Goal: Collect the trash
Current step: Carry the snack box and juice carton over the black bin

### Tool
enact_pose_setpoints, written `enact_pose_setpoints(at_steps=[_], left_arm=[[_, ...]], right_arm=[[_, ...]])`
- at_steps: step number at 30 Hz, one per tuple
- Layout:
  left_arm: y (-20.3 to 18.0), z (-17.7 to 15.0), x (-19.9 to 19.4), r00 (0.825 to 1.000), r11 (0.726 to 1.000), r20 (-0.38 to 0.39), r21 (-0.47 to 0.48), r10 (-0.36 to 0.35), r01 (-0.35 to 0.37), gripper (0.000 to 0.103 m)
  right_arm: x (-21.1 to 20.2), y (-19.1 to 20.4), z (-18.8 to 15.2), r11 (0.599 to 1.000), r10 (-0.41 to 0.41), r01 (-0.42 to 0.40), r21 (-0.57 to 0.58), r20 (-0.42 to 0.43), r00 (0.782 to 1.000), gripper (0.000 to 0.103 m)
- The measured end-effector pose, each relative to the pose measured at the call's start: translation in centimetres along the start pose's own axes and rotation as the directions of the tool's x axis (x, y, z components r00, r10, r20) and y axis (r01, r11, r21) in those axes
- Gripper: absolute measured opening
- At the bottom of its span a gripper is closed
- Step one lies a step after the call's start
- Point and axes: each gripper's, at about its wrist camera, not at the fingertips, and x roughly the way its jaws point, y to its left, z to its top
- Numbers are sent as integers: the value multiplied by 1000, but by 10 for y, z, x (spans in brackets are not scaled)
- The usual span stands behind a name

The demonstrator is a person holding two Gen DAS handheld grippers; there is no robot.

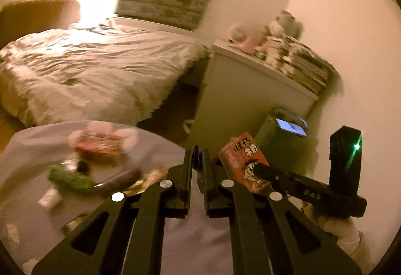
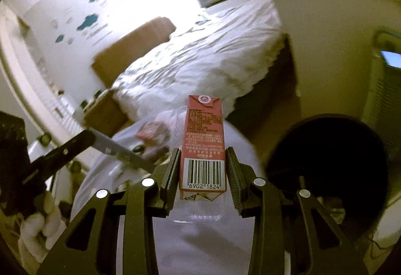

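My right gripper [image 2: 203, 172] is shut on a red drink carton [image 2: 203, 134], which stands upright between the pads with its barcode facing me. The left wrist view shows the same carton [image 1: 240, 162] held up at the right of the table's edge. My left gripper [image 1: 198, 162] is shut on a thin dark scrap [image 1: 197, 158]; I cannot tell what the scrap is. One long finger [image 2: 112, 149] of the left gripper reaches in from the left of the right wrist view. A black round bin [image 2: 325, 162] opens at the right, beside the carton.
A round table with a lilac cloth [image 1: 45, 224] carries a plate [image 1: 120, 177], a green wrapper [image 1: 70, 178], a red snack box [image 1: 100, 147] and small scraps. Behind stand a bed [image 1: 87, 74], a white cabinet [image 1: 238, 89] with stacked books, and a green air purifier [image 1: 278, 142].
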Motion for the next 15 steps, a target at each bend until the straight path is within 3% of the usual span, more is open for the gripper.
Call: enact_pose_setpoints(at_steps=[15], left_arm=[[-87,-6,75,986,985,-111,108,-125,137,8]], right_arm=[[-30,-107,-7,976,-131,123,178,33,991,37]])
